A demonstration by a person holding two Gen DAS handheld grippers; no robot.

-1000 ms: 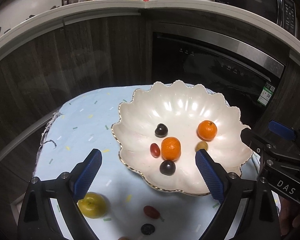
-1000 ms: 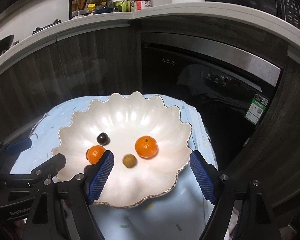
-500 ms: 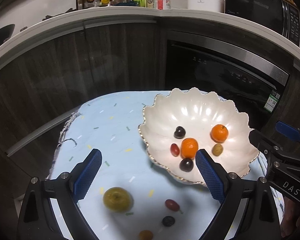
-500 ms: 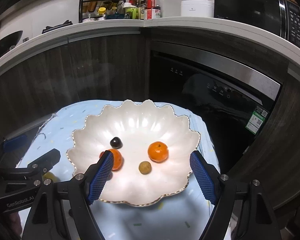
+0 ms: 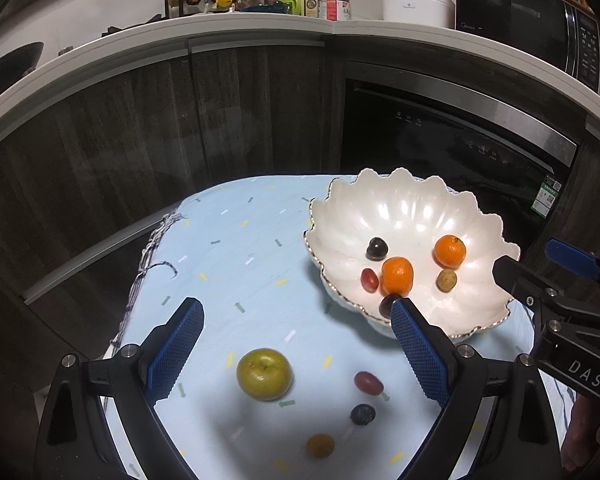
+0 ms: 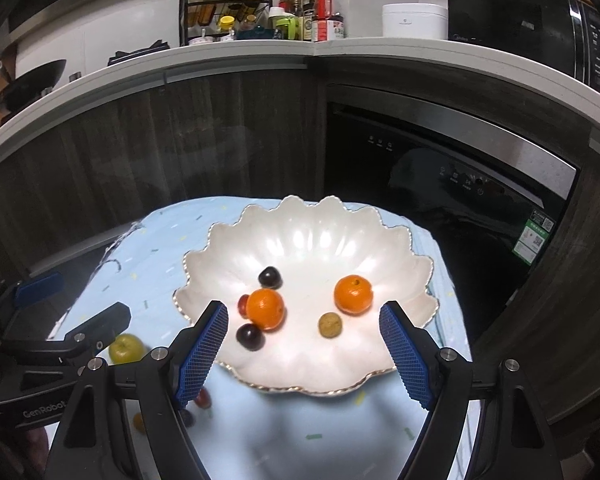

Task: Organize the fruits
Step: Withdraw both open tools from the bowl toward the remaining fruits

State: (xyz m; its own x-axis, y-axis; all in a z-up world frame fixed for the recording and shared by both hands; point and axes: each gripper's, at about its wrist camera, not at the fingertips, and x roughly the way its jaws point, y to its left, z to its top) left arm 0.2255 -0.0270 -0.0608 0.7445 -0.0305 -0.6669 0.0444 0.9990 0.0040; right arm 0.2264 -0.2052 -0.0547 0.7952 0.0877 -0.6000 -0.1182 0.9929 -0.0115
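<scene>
Both the left gripper (image 5: 296,354) and right gripper (image 6: 304,354) gaped wide, empty. Judging by this, the step was choosing loose fruit; next, close on the green apple (image 5: 264,374) for the scalloped bowl (image 5: 404,204).

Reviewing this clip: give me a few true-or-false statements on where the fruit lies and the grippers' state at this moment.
1. Two oranges lie in the scalloped white bowl. True.
2. The green apple is in the bowl. False: it lies on the light blue cloth.
3. The left gripper holds a grape. False: open, empty.
4. The right gripper is open. True.
</scene>
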